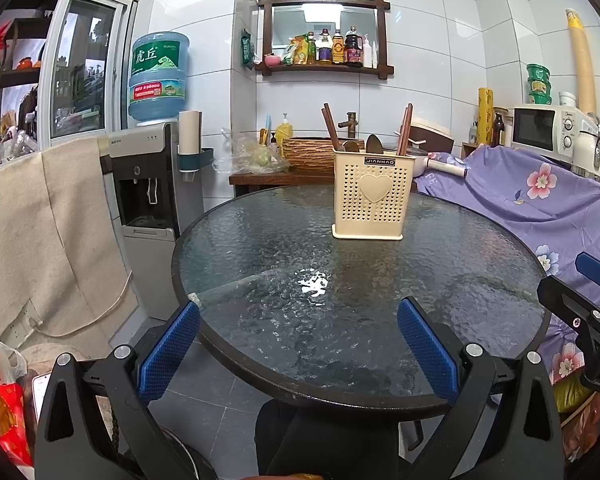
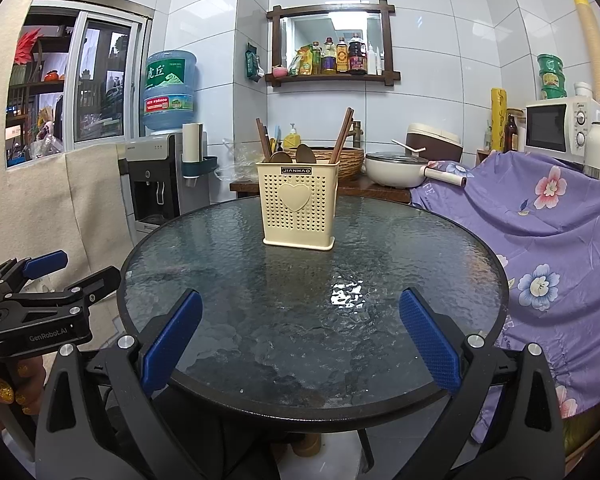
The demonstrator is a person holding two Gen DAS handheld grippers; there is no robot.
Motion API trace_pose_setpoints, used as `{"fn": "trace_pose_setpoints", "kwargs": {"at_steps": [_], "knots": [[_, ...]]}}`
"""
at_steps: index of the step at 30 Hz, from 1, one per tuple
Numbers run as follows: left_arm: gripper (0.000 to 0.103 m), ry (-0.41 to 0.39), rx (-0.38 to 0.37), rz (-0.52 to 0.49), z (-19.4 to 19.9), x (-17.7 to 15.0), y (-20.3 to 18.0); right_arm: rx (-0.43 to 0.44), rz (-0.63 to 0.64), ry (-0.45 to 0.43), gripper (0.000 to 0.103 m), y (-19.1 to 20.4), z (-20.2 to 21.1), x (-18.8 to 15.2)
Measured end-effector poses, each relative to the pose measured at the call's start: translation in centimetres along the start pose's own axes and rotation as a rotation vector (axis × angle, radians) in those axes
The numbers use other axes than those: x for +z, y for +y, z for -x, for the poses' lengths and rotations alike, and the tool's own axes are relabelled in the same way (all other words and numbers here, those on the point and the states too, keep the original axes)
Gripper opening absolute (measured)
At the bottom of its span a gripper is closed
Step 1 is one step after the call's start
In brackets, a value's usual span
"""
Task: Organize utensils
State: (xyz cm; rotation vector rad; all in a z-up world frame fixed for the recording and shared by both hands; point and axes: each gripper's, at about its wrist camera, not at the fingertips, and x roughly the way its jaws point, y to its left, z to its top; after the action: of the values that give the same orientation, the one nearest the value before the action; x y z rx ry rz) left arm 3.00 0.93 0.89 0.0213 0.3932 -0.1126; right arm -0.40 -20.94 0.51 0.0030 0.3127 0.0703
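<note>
a white-tiled kitchen corner, and in the middle of it the round glass table [image 1: 260, 240], dark-rimmed, rippled, a light glaring off its top. behind the table a water dispenser [image 1: 148, 184] with a blue bottle [image 1: 159, 76], a wooden wall shelf [image 2: 332, 76] of sauce bottles, a microwave [image 2: 560, 128] and a purple floral cloth [image 2: 548, 232] draped to the table's right. what lies under that cloth is hidden. on the table's far half stands the cream utensil holder [image 2: 298, 206], upright, heart on its front. inside it, brown chopsticks [image 2: 342, 132] lean out at both ends and two dark spoon heads [image 2: 306, 154] poke up mid-way; which compartment each sits in is hard to tell. at the table's near edge the left gripper [image 1: 298, 336] hangs spread wide, nothing between its blue pads [image 1: 168, 352]. the right gripper [image 2: 300, 332] likewise gapes, holding nothing. a hand [image 2: 4, 384] with glittery nails is cut off at the frame edge.
</note>
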Motion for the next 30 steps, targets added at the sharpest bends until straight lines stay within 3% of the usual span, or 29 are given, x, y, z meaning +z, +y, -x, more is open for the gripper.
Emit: {"fn": "trace_pose_setpoints", "kwargs": {"at_steps": [30], "knots": [[0.097, -0.004, 0.000, -0.002, -0.04, 0.05, 0.06, 0.003, 0.000, 0.005, 0.097, 0.16, -0.07, 0.02]]}}
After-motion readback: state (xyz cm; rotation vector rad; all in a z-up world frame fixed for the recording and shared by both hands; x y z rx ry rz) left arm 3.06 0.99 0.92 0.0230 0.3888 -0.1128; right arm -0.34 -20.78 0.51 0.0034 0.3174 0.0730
